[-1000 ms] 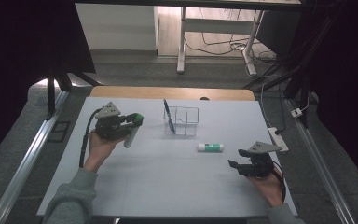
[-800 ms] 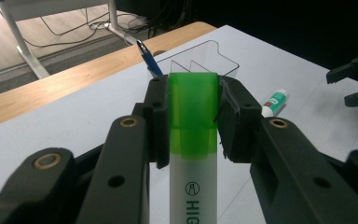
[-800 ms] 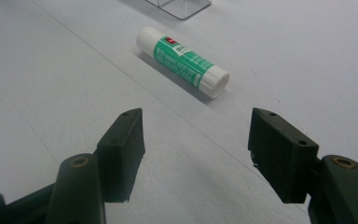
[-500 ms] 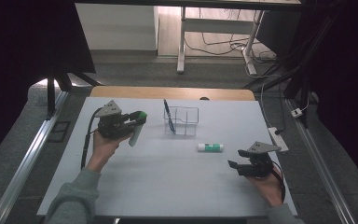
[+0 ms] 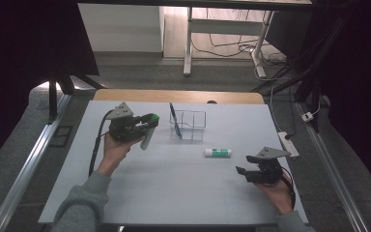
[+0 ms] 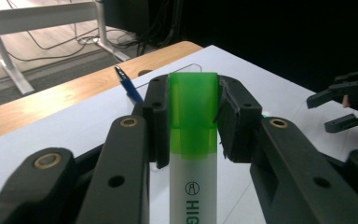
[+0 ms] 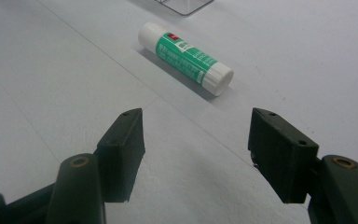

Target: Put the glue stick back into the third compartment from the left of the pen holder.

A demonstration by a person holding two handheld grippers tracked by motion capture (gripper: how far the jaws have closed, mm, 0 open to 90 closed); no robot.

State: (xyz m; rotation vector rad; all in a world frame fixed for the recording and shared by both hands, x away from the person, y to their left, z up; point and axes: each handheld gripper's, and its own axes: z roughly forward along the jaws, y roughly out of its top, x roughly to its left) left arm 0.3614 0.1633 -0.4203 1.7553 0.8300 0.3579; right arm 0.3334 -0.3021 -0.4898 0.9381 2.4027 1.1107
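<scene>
The left gripper (image 5: 147, 121), held above the left part of the white table top (image 5: 164, 193), has its two black jaws pinching a white-bodied highlighter with a translucent green cap (image 5: 146, 134). In the left gripper view the jaws press on either side of the green cap (image 6: 193, 114), and the white barrel runs down toward the camera. In the high view the highlighter hangs tilted, clear of the table surface.

Just beyond the highlighter stands a clear, wire-edged rectangular holder (image 5: 189, 125) near the far middle of the table. A blue pen (image 5: 175, 120) leans upright at the holder's left end, between the highlighter and the holder's open compartments.

A green-and-white glue stick with white caps (image 5: 218, 152) lies flat on the table, to the right of and nearer than the holder, apart from it.

The right gripper (image 5: 244, 173) sits low at the right near edge, its jaws spread wide and holding nothing. In the right gripper view the glue stick (image 7: 185, 58) lies ahead of the open jaws, well clear of both, with bare table between.

A bare wooden strip (image 5: 125, 95) borders the far edge of the white surface.
</scene>
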